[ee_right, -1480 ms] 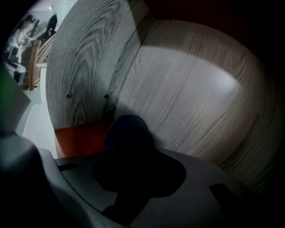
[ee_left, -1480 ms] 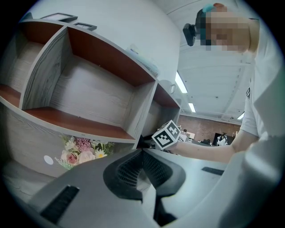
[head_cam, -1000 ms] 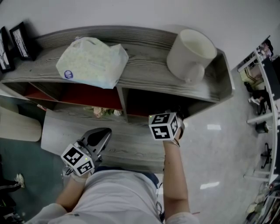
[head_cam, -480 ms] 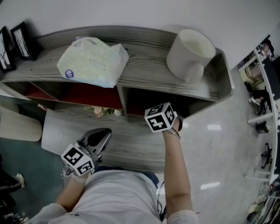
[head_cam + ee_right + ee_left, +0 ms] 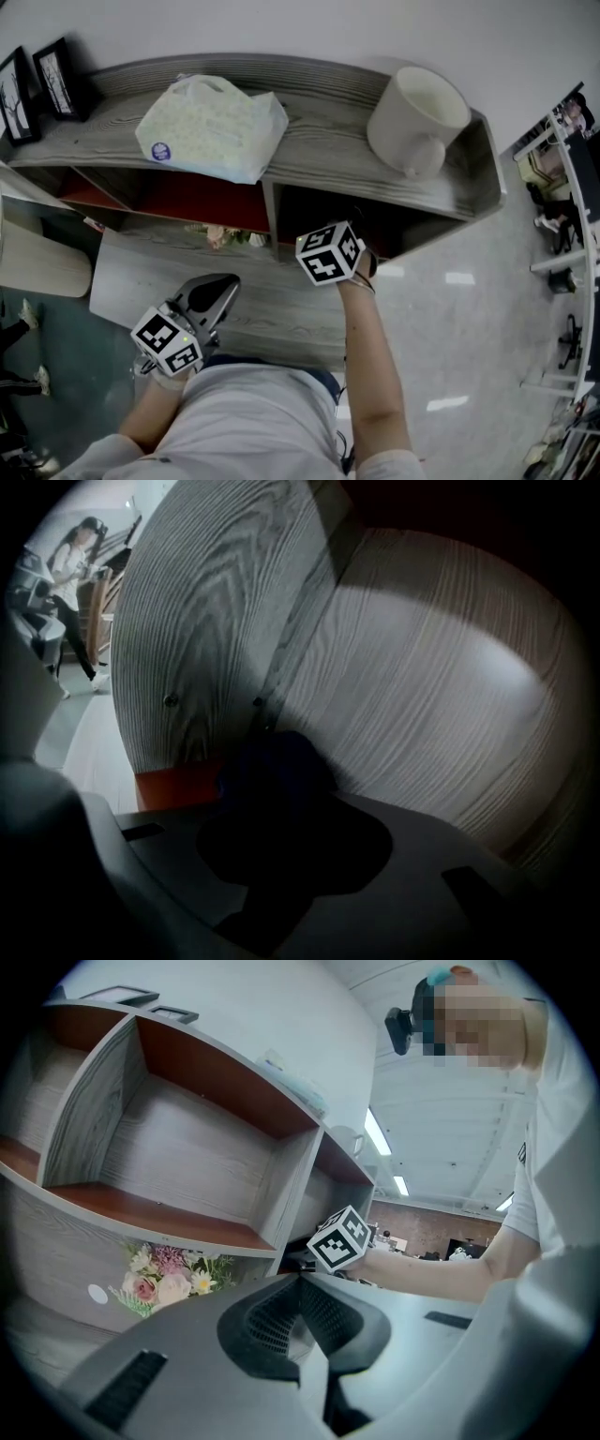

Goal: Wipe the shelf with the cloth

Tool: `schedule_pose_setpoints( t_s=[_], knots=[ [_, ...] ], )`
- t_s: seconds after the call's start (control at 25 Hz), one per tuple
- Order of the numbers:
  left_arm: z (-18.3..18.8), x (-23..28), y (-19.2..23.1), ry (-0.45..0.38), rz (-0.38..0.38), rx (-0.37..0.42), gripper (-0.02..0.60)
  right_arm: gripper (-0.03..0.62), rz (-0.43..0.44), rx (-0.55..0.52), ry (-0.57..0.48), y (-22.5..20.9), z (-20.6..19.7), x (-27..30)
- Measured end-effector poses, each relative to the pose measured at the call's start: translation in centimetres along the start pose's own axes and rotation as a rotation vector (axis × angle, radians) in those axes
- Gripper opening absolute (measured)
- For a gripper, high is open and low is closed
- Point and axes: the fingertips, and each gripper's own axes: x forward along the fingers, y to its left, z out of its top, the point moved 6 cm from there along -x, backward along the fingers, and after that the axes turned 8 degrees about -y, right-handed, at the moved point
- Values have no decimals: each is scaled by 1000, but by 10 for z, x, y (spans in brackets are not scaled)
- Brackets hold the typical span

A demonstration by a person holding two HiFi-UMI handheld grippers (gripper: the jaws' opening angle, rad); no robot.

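The grey wood-grain shelf [image 5: 319, 141] has red-lined compartments below its top. My right gripper [image 5: 281, 803] reaches into the lower right compartment; in the head view only its marker cube [image 5: 328, 253] shows, with the jaws hidden under the top board. Its jaws have just been closing, and a dark cloth [image 5: 274, 761] bulges out from between them against the compartment's pale floor. My left gripper [image 5: 214, 292] hangs near my body over the low grey board, shut with nothing in it. In the left gripper view, the left gripper [image 5: 302, 1283] points at the shelf front.
On the shelf top lie a white plastic bag [image 5: 211, 127], a white mug [image 5: 417, 117] on its side and two picture frames [image 5: 56, 80]. A flower picture [image 5: 225, 237] marks the shelf front. A low grey board [image 5: 272, 314] runs before the shelf.
The right gripper's marker cube has shifted left along the compartment opening and rolled somewhat. The left gripper has stayed where it was.
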Motion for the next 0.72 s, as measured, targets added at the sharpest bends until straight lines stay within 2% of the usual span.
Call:
schedule_pose_setpoints(
  t_s=[0.28, 0.72],
  knots=[
    [4, -5, -2, -14, 10, 3, 15, 75, 47, -45, -33, 25, 16, 3],
    [2, -7, -5, -20, 10, 4, 15, 67, 151, -14, -55, 61, 12, -30]
  ],
)
